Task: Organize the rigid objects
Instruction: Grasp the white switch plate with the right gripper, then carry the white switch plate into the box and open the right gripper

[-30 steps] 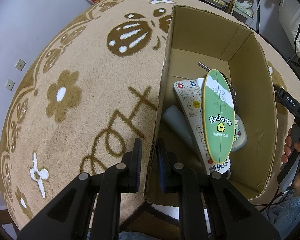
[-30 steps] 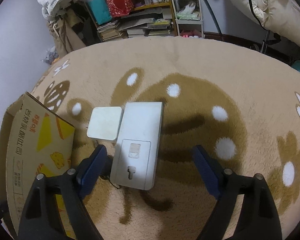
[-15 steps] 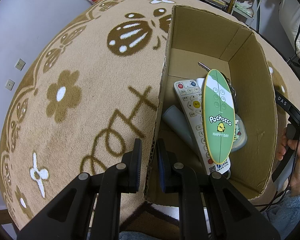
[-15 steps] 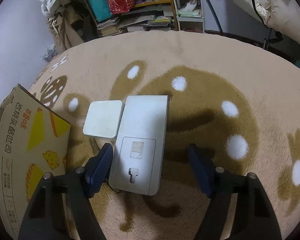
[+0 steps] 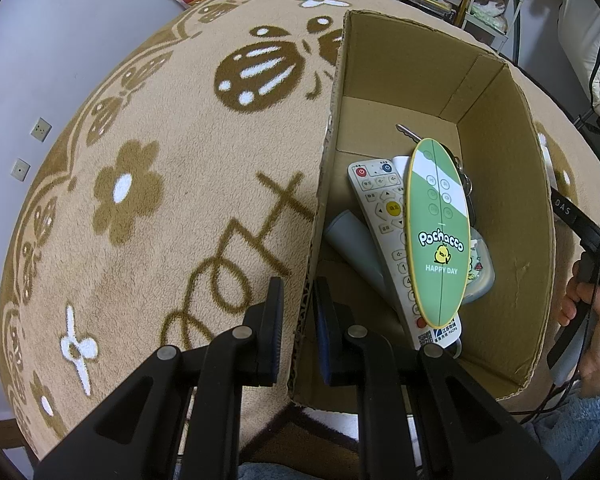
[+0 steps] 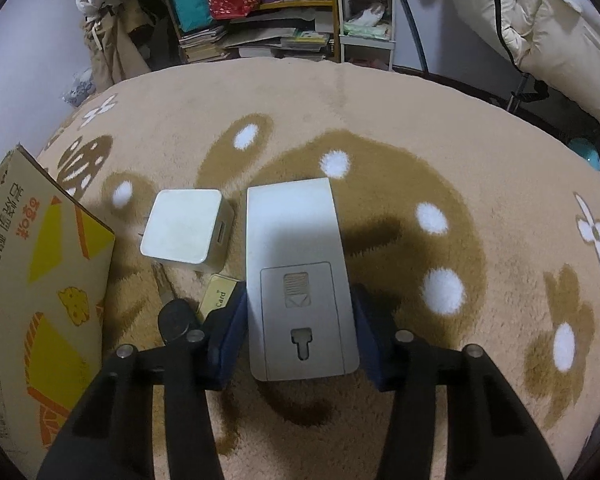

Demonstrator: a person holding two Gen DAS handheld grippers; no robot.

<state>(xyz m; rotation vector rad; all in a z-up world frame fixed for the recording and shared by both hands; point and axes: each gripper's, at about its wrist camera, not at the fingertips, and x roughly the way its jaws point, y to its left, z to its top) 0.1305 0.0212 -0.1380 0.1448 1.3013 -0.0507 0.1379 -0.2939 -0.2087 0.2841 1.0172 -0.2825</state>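
Observation:
My left gripper point(image 5: 298, 312) is shut on the near left wall of the open cardboard box point(image 5: 324, 184), one finger inside and one outside. In the box lie a white remote point(image 5: 380, 208), a green oval Pochacco remote point(image 5: 438, 228), a grey case point(image 5: 356, 248) and a key point(image 5: 408, 132). On the rug, my right gripper point(image 6: 298, 328) straddles a white flat device point(image 6: 296, 248) lying back side up. Its jaws are closing, and the blue pads meet the device's long sides. A white square charger point(image 6: 184, 226) lies just to its left.
A yellow card point(image 6: 218, 294) and a dark key-like piece point(image 6: 176, 320) lie by the left finger, next to the box's printed outer wall point(image 6: 40, 280). Shelves of books point(image 6: 260, 36), a white trolley point(image 6: 364, 20) and bedding point(image 6: 540, 32) border the round rug.
The right gripper's jaws have come in from wide apart to the sides of the white device, and the view has tipped down over it. The left gripper has not moved.

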